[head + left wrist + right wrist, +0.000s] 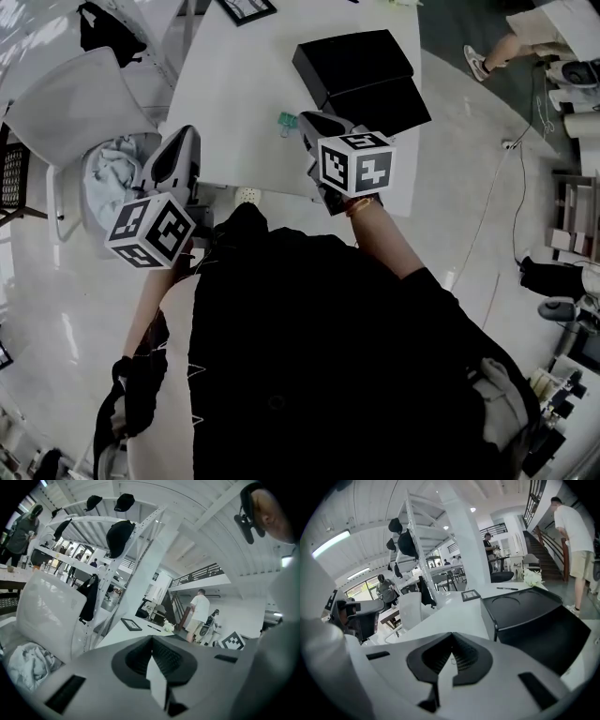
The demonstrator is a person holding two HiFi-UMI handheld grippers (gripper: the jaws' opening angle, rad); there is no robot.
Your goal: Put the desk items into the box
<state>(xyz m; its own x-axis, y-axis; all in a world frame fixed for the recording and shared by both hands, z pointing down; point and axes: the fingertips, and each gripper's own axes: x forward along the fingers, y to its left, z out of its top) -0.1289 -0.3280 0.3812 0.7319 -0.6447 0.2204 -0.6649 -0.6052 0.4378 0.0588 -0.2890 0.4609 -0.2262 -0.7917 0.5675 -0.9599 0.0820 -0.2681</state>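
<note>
Closed right claw [308, 123] over white desk [234, 94], black box [361, 80]

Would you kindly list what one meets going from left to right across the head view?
crumpled cloth → left gripper → small green item → black box → person's shoe

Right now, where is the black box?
In the head view, the black box sits on the right side of the white desk, just beyond the right gripper.
</note>
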